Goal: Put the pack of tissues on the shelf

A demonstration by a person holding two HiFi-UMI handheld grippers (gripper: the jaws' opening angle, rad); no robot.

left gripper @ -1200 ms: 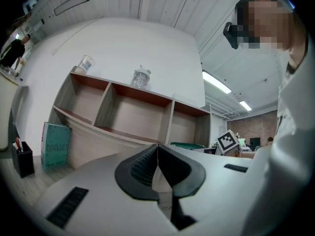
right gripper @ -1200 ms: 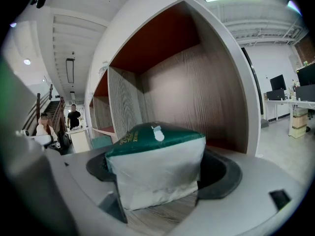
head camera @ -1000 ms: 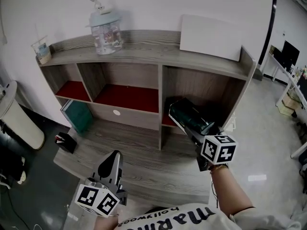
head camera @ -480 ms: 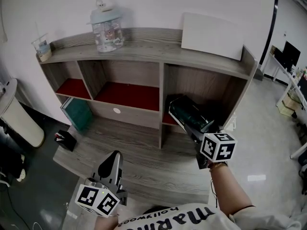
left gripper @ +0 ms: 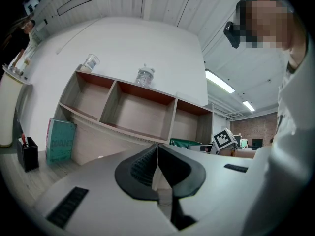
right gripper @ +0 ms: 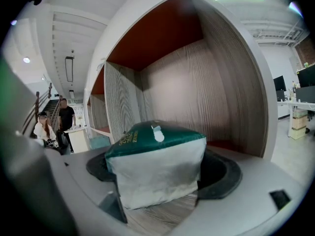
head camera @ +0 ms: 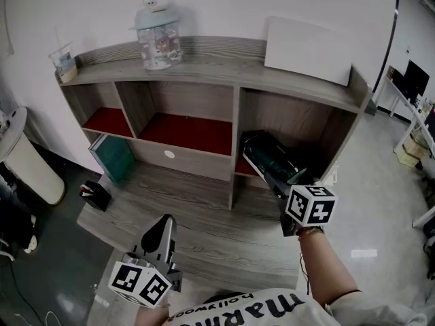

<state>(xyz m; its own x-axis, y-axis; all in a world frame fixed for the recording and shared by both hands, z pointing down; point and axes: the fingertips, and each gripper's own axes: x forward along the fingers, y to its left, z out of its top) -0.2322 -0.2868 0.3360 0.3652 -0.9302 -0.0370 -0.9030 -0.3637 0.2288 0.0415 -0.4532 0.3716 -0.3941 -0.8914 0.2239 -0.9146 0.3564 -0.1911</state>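
Observation:
The green-and-white pack of tissues point(head camera: 266, 156) point(right gripper: 156, 163) is clamped in my right gripper point(head camera: 275, 170) point(right gripper: 160, 173), which is shut on it. The pack's front end reaches into the right compartment of the wooden shelf point(head camera: 299, 94) point(right gripper: 211, 77), above its red floor. My left gripper point(head camera: 158, 236) point(left gripper: 157, 163) hangs low over the desk at the front left, jaws shut with nothing between them, pointing toward the shelf.
On the shelf top stand a clear jar with a pale blue lid point(head camera: 156, 36), a small cup point(head camera: 63, 61) and a white board point(head camera: 309, 49). A teal book point(head camera: 113, 158) point(left gripper: 60, 141) leans at the shelf's left. A black pen holder point(head camera: 94, 195) point(left gripper: 27, 153) sits on the desk.
The view has shifted slightly, so the shelf sits a little lower and to the right. My right gripper with the pack has edged a bit further toward the right compartment. The left gripper has hardly moved.

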